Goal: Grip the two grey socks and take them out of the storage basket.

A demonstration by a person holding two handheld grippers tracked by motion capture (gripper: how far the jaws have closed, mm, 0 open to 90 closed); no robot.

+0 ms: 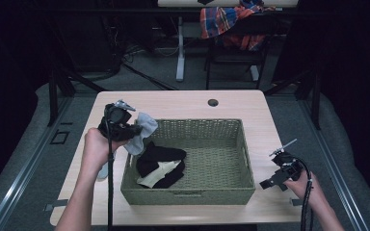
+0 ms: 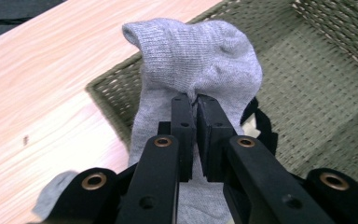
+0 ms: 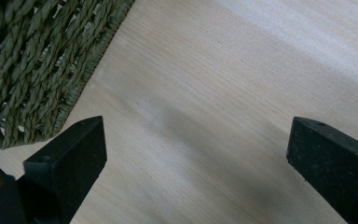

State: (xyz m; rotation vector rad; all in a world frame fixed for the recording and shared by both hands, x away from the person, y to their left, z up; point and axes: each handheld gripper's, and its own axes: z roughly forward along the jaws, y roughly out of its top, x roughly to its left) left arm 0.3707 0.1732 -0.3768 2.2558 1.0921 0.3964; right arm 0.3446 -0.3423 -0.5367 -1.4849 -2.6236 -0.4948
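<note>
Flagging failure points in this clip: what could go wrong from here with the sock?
The left gripper pinches only a fold of the grey knitted sock, so it might slip out. The sock hangs across the woven green basket rim, so a release here could leave it draped outside on the light wooden table.

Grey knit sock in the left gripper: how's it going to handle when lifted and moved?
Likely floppy: the grey knit sock folds over above the shut jaws of the left gripper and hangs limp below. Probably light, since a narrow pinch of fabric carries it. It may snag or drag on the green woven basket rim it drapes across.
</note>
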